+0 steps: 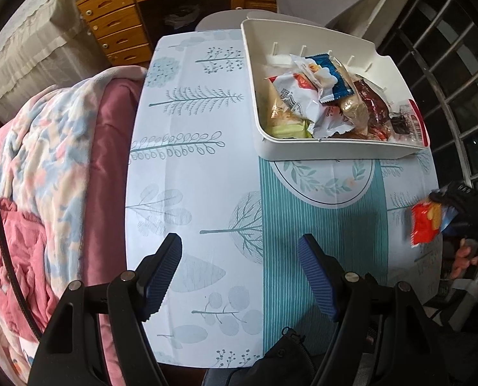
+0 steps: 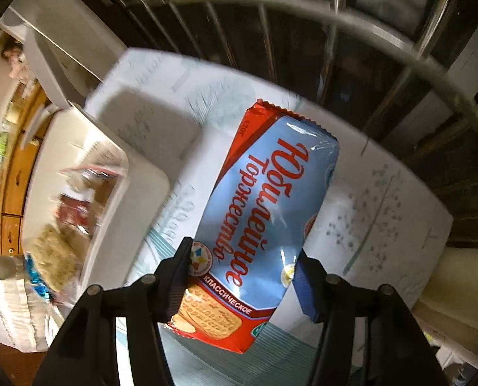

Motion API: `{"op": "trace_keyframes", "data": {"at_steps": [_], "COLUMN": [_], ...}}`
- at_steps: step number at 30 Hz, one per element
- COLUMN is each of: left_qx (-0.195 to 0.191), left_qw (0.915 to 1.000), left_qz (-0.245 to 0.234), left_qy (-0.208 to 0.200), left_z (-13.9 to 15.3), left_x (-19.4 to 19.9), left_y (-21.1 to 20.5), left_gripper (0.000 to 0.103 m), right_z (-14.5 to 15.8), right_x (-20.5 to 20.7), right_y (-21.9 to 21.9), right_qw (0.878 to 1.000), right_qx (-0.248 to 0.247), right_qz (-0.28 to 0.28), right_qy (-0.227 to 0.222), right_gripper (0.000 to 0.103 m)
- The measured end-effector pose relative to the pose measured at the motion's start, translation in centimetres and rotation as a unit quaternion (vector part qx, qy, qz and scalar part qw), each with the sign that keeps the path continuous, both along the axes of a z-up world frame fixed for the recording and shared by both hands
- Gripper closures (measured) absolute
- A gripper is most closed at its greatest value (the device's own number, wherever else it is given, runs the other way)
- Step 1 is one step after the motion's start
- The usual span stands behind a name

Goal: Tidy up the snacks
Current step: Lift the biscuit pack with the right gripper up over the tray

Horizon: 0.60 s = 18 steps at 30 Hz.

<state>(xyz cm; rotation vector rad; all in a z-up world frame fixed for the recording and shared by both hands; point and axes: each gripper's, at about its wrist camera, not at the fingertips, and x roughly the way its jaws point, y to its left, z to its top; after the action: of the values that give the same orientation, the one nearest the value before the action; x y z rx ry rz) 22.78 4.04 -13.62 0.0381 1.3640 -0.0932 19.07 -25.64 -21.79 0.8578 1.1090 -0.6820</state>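
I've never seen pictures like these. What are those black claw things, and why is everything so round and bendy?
They are grabbing tools that a person holds, one in each hand. A tiny wide-eyed camera sits on each tool, which bends the picture. One picture looks from the left gripper: its jaws are open and hold nothing, above a table with a leafy cloth. A white bin on it is full of snack packets. The other picture looks from the right gripper: its jaws squeeze a blue and red packet of biscuits, lifted off the table beside the bin.
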Motion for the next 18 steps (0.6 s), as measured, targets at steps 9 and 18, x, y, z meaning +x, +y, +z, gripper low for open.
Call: {"op": "trace_keyframes", "data": {"at_steps": [9,18], "left_qx": [-0.03,-0.063], "left_qw": [0.9988,0.9965], "left_qz": [-0.035,-0.028], "left_qy": [-0.014,-0.049], "left_z": [-0.2,0.3], "left_x": [0.3,0.5], "left_y": [2.1,6.1], "left_gripper": [0.029,0.029], "right_z": [6.4,7.9], "right_x": [1.3,6.9], "right_y": [2.8,7.3], "right_qw": [0.991,0.98], "right_qx": [-0.101,-0.129], "right_qz": [0.034,0.093], "right_qy": [-0.083,-0.122], "right_gripper": [0.046,0.046]}}
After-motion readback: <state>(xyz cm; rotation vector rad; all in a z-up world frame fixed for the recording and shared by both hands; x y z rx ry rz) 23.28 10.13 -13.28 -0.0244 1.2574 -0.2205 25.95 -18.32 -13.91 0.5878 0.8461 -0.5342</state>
